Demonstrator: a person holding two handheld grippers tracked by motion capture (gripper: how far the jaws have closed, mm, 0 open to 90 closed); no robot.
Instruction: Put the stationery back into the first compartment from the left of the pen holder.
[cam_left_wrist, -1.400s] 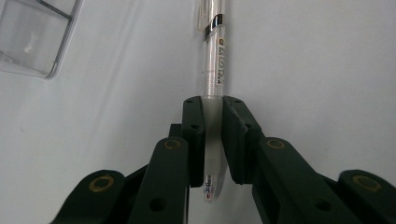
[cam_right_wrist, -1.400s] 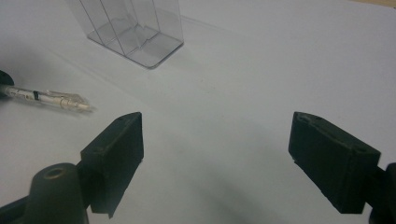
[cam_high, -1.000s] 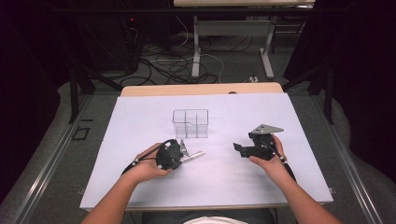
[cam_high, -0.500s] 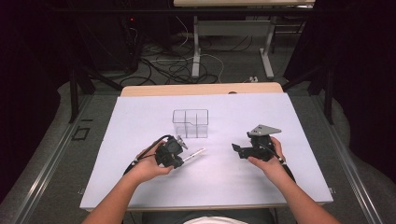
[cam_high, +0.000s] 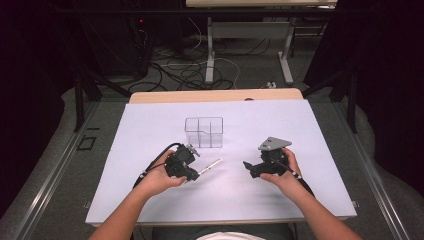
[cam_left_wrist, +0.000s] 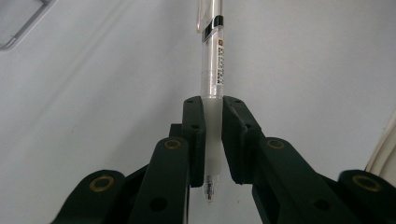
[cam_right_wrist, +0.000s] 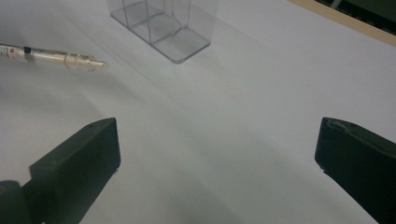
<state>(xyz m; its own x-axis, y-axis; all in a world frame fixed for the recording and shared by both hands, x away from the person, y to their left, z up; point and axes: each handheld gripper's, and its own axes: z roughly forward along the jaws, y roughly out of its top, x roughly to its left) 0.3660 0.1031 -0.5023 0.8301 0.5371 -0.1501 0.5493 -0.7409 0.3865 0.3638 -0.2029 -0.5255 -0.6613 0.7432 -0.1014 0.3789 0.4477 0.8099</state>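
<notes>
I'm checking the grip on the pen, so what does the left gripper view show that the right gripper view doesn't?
Left gripper view: the left tool shut on the clear pen, printed label readable. Right gripper view: the right tool, whose jaws have just been opening, with nothing between them, and the clear divided box. Both: the pen and the white table cover.

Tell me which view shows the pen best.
The left gripper view: the clear pen fills the middle, clamped between that gripper's black jaws, with its label and tip readable. The high view shows it small, sticking out of the left gripper toward the clear organizer. The right gripper view catches one end at its left edge.
</notes>
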